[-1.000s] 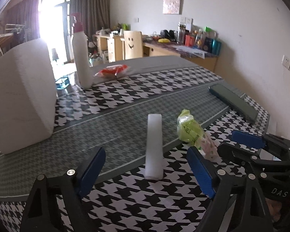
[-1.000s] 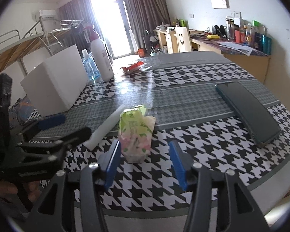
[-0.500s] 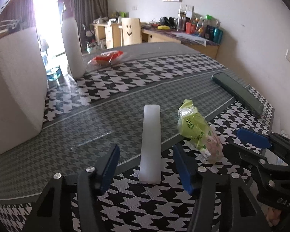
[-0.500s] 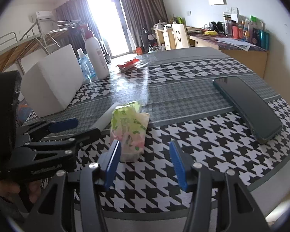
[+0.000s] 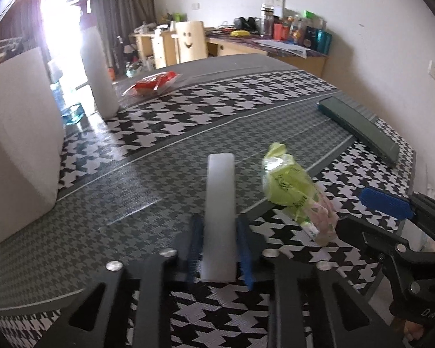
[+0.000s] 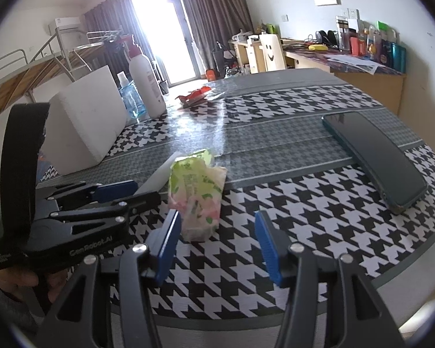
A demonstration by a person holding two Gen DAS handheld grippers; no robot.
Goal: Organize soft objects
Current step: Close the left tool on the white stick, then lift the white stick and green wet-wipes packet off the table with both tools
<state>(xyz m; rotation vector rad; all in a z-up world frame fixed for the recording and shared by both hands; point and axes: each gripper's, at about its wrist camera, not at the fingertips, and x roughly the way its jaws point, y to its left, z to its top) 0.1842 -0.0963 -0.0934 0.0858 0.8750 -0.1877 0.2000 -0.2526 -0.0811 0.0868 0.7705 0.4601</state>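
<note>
On the houndstooth counter (image 5: 171,133), the left gripper (image 5: 219,253) straddles the near end of a long white foam strip (image 5: 220,203); its jaws are closing on the strip, and the blue pads seem to touch its sides, though blur leaves that uncertain. The right gripper (image 6: 217,246) hovers with jaws spread and opening slightly, just short of a green tissue packet (image 6: 195,191) (crumpled, lying beside the strip). A dark phone (image 6: 376,156) lies well apart.

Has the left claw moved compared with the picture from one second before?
Yes. The left claw went forward over the tablecloth to the white foam strip; its jaws are closing, with the strip's near end between them.
</note>
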